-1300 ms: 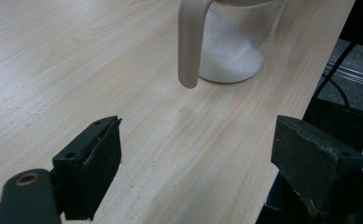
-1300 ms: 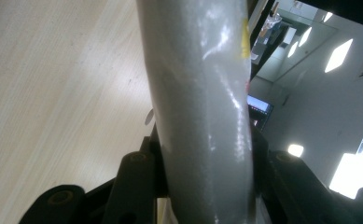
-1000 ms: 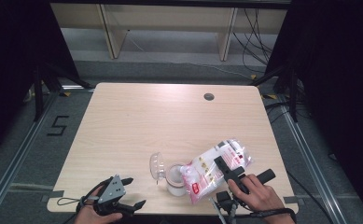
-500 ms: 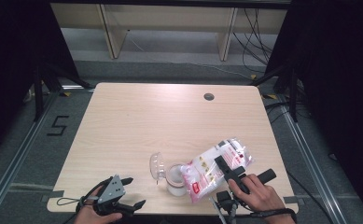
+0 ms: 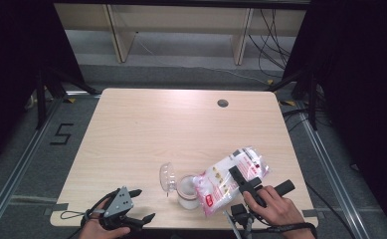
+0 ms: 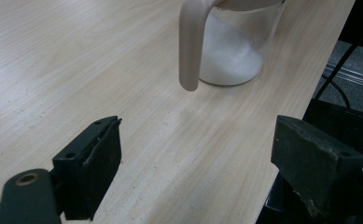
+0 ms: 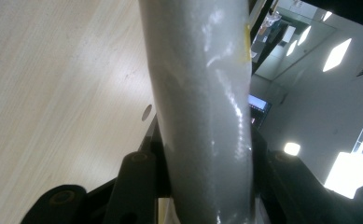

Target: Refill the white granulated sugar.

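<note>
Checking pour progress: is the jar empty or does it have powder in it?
Partly filled. The jar holds white powder sloping up one side, and its lid is flipped open while the right gripper tilts the bag over it.

On the light wooden table (image 5: pixel 181 129), a clear glass jar holding white powder (image 5: pixel 187 191) stands near the front edge, its hinged clear lid (image 5: pixel 167 177) open at its left. A clear plastic bag of white powder with a red label (image 5: pixel 226 181) lies tilted against the jar's right side, clamped in the right gripper (image 5: pixel 243 181). The left gripper (image 5: pixel 140 205) sits at the front edge, left of the jar and apart from it.
</note>
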The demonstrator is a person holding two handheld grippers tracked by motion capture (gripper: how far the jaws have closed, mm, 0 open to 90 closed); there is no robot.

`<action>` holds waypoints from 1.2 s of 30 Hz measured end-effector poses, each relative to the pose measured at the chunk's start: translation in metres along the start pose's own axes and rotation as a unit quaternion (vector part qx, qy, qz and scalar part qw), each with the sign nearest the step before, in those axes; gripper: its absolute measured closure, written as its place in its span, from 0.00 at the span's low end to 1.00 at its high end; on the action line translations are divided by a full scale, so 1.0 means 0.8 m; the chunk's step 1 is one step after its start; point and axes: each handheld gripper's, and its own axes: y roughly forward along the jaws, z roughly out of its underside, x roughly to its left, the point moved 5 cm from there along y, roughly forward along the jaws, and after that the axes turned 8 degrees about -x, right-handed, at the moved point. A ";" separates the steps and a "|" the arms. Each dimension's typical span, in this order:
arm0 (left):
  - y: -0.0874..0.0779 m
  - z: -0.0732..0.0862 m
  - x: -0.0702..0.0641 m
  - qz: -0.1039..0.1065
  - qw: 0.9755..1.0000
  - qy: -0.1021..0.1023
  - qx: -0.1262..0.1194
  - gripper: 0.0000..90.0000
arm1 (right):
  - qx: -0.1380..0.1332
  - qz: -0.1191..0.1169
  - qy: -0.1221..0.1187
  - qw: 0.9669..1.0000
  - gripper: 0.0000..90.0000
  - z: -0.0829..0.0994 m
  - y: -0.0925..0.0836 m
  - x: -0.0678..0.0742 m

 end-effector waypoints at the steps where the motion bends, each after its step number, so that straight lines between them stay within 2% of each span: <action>1: 0.000 0.000 0.000 0.000 1.000 0.000 0.000 0.18 | 0.006 0.003 0.006 1.000 0.75 0.001 -0.002 0.001; 5: 0.000 0.001 0.000 -0.002 1.000 0.006 0.007 0.18 | 0.006 0.002 -0.001 1.000 0.75 0.002 -0.003 -0.001; 11: 0.000 0.001 0.000 0.004 1.000 0.003 0.007 0.18 | 0.005 0.001 -0.005 1.000 0.75 0.000 -0.003 -0.003; 12: 0.000 0.000 0.000 0.002 1.000 0.003 0.002 0.18 | 0.005 0.001 -0.004 1.000 0.75 0.000 -0.003 -0.003; 13: -0.001 0.000 0.000 0.003 1.000 0.004 0.008 0.18 | 0.010 0.001 0.006 1.000 0.75 0.001 -0.004 0.000; 16: -0.001 0.001 0.000 0.004 1.000 0.003 0.010 0.18 | 0.011 0.001 0.002 1.000 0.75 -0.001 -0.006 -0.002; 17: 0.000 0.001 0.000 0.003 1.000 0.003 0.009 0.18 | 0.003 -0.001 -0.007 1.000 0.75 -0.002 -0.004 -0.004; 18: 0.000 0.001 0.000 0.003 1.000 0.003 0.009 0.18 | 0.005 0.001 0.003 1.000 0.75 -0.002 -0.005 -0.003; 20: 0.000 0.001 0.000 0.003 1.000 0.003 0.009 0.18 | -0.002 0.000 -0.003 1.000 0.75 -0.003 -0.003 -0.004; 22: 0.001 0.001 0.000 0.001 1.000 0.002 0.004 0.18 | 0.001 0.002 0.004 1.000 0.75 -0.002 -0.003 -0.002; 29: 0.000 0.001 -0.001 0.001 1.000 0.003 0.007 0.18 | -0.001 0.001 0.001 1.000 0.76 -0.002 -0.002 -0.003; 34: 0.001 0.001 0.000 0.001 1.000 0.000 -0.001 0.18 | -0.001 -0.003 0.006 1.000 0.76 -0.001 -0.002 -0.002; 36: 0.000 0.002 0.000 0.001 1.000 0.001 0.009 0.18 | -0.005 -0.004 0.004 1.000 0.76 -0.001 -0.001 -0.002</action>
